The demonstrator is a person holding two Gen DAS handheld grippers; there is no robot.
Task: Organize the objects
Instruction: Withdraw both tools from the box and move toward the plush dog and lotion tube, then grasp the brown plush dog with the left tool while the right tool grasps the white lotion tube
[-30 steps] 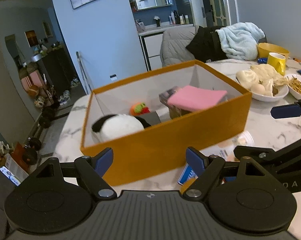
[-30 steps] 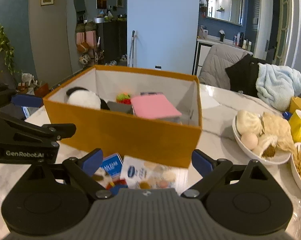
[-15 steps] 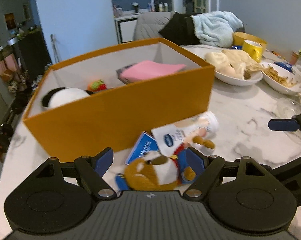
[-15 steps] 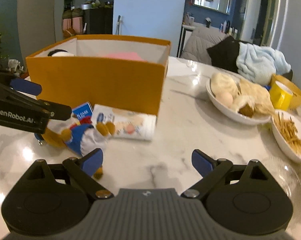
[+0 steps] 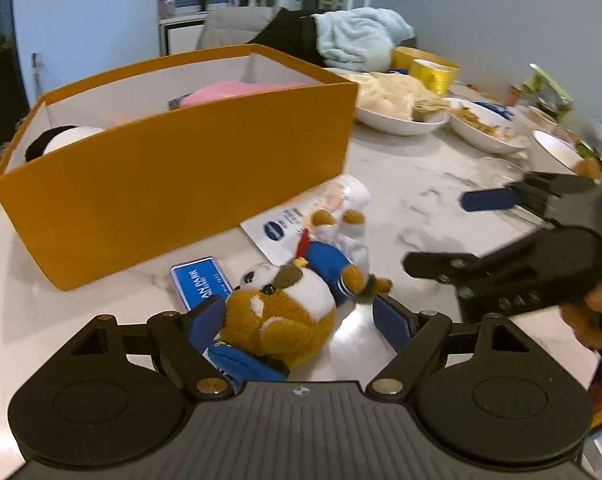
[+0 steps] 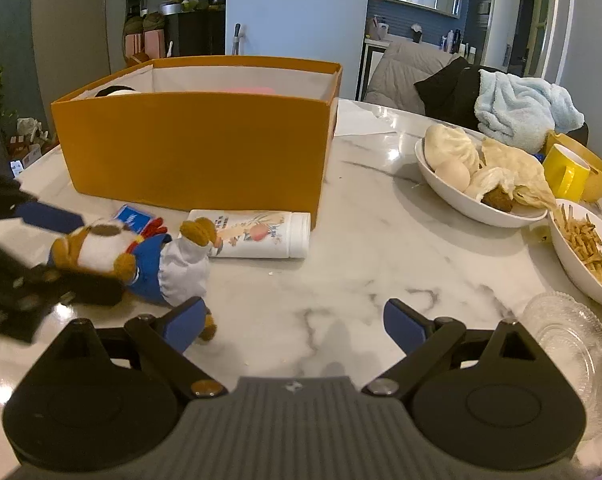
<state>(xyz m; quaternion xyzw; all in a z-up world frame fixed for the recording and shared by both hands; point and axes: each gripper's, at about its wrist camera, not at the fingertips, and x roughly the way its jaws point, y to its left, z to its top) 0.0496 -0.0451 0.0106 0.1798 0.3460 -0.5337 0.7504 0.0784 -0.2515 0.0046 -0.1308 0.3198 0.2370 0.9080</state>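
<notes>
A brown and white plush toy (image 5: 285, 308) in blue clothes lies on the marble table in front of an orange box (image 5: 181, 184). My left gripper (image 5: 301, 316) straddles the toy's head and its jaws are opening; the right pad stands clear of the plush. Seen from the right wrist, the left gripper (image 6: 99, 256) reaches over the toy (image 6: 141, 256). My right gripper (image 6: 295, 318) is open over bare table, its left finger beside the toy's foot. A white packet (image 6: 261, 232) and a blue card (image 5: 201, 280) lie against the box (image 6: 197, 148).
Inside the box are a pink item (image 5: 237, 90) and a black and white plush (image 5: 61, 138). To the right stand a bowl of buns (image 6: 481, 204), a bowl of fries (image 6: 581, 256), a yellow mug (image 6: 565, 174) and a glass dish (image 6: 569, 336).
Both grippers have come down and tilted toward the table. The left one has closed in on the plush toy, whose head now lies between its jaws. The box looks higher in both views.
</notes>
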